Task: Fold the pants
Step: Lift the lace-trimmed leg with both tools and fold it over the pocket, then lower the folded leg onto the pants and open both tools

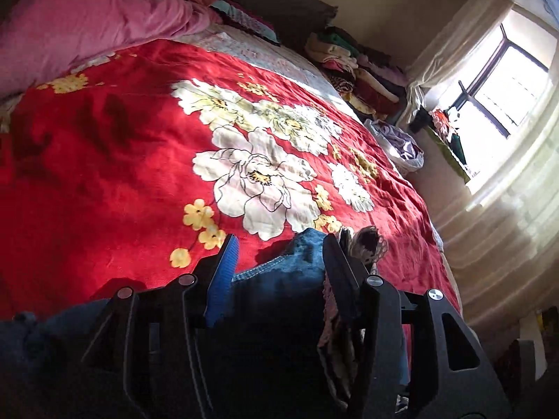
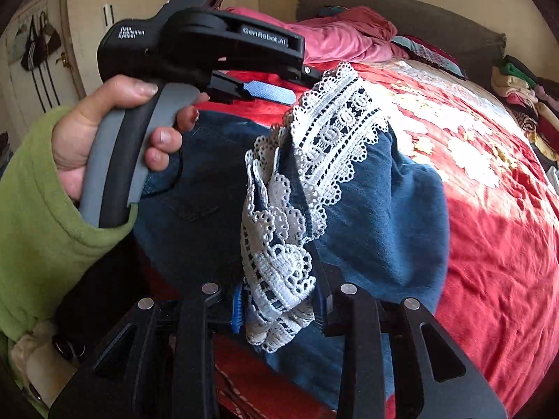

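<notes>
The pants are dark blue with white lace trim at the leg ends. They hang bunched above a red floral bedspread. My right gripper is shut on a lace-trimmed leg end. My left gripper is shut on the blue fabric with lace beside its right finger. In the right wrist view the left gripper is held by a hand in a green sleeve, clamped on the other lace end.
The bed carries a pink quilt at its head. Stacked folded clothes and a basket stand beyond the bed's far side, near a curtained window. A wardrobe with hanging bags stands at left.
</notes>
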`<state>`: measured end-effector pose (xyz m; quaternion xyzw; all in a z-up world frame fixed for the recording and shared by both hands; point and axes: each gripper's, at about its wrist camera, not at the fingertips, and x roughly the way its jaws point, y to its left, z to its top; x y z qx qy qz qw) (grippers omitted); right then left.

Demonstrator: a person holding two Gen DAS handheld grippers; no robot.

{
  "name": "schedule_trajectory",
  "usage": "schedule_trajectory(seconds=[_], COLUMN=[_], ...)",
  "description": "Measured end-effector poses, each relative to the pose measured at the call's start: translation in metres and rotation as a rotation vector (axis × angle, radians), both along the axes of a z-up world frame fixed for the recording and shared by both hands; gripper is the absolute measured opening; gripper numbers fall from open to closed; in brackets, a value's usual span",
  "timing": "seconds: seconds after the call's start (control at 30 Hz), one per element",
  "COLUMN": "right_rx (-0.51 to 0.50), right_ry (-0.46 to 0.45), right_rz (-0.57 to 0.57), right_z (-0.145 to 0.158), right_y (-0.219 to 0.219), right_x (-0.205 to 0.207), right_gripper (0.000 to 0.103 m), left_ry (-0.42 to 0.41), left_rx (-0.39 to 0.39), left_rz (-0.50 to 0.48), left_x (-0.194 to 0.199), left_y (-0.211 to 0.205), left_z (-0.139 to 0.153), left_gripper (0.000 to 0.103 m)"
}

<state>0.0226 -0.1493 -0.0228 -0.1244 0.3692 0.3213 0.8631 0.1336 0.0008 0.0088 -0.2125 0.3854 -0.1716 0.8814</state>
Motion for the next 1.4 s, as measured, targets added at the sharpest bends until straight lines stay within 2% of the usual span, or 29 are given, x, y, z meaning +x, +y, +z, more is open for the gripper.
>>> schedule_trajectory(seconds=[0.03, 0.1, 0.2, 0.33, 0.43, 0.47, 0.5, 0.53, 0.67, 0.8, 0.93, 1.07, 1.13, 1.17, 1.2, 1.27, 1.3, 1.4], right_rx=[-0.017, -0.032, -0.041, -0.014, 0.0, 0.0, -0.002, 0.005, 0.002, -0.032, -0.082, -0.152, -0.155, -0.169, -0.177, -0.152, -0.136, -0.114], right_ry=[-0.006, -0.016, -0.042, -0.085, -0.11, -0.118, -0.127, -0.134, -0.107, -0.073, -0.106, -0.134, -0.112, -0.108, -0.103, -0.085, -0.084, -0.097], right_rz=[0.007, 0.019, 0.054, 0.079, 0.082, 0.084, 0.08, 0.074, 0.048, 0.059, 0.143, 0.156, 0.153, 0.147, 0.147, 0.17, 0.186, 0.218], right_z=[-0.003, -0.005, -0.003, 0.01, 0.02, 0.022, 0.024, 0.026, 0.023, 0.009, 0.0, -0.013, -0.02, -0.024, -0.027, -0.028, -0.026, -0.019], right_y=[0.007, 0.016, 0.026, 0.02, 0.009, 0.004, 0.0, -0.005, -0.016, -0.008, 0.013, 0.031, 0.035, 0.037, 0.037, 0.034, 0.032, 0.027], right_x=[-0.001, -0.005, -0.009, -0.019, -0.028, -0.03, -0.033, -0.035, -0.033, -0.032, -0.044, -0.04, -0.034, -0.031, -0.029, -0.027, -0.028, -0.034], right_gripper=[0.035, 0.046, 0.052, 0.052, 0.052, 0.056, 0.067, 0.069, 0.069, 0.069, 0.069, 0.069, 0.064, 0.056, 0.053, 0.044, 0.039, 0.032], left_ry=[0.01, 0.035, 0.051, 0.033, 0.009, 0.006, 0.006, 0.006, 0.005, 0.01, 0.027, 0.045, 0.054, 0.062, 0.076, 0.093, 0.097, 0.073], left_rx=[-0.023, -0.048, -0.053, -0.094, -0.089, -0.088, -0.088, -0.085, -0.049, -0.004, 0.014, 0.042, 0.057, 0.066, 0.076, 0.096, 0.103, 0.14], left_rz=[0.002, 0.009, 0.012, 0.015, 0.034, 0.034, 0.031, 0.027, -0.009, -0.046, -0.042, -0.05, -0.06, -0.063, -0.063, -0.059, -0.071, -0.083], left_x=[-0.002, -0.003, -0.002, -0.006, -0.01, -0.012, -0.012, -0.012, -0.011, -0.011, -0.008, -0.004, -0.001, 0.002, 0.006, 0.011, 0.013, 0.012], left_y=[0.007, 0.017, 0.021, 0.031, 0.038, 0.038, 0.038, 0.036, 0.022, 0.005, 0.002, -0.004, -0.008, -0.011, -0.015, -0.023, -0.029, -0.041], left_z=[-0.003, -0.011, -0.02, -0.016, -0.011, -0.01, -0.01, -0.01, -0.011, -0.015, -0.02, -0.023, -0.025, -0.026, -0.028, -0.031, -0.033, -0.031], left_gripper=[0.045, 0.047, 0.048, 0.054, 0.057, 0.057, 0.057, 0.058, 0.059, 0.061, 0.063, 0.063, 0.063, 0.063, 0.063, 0.045, 0.029, 0.012])
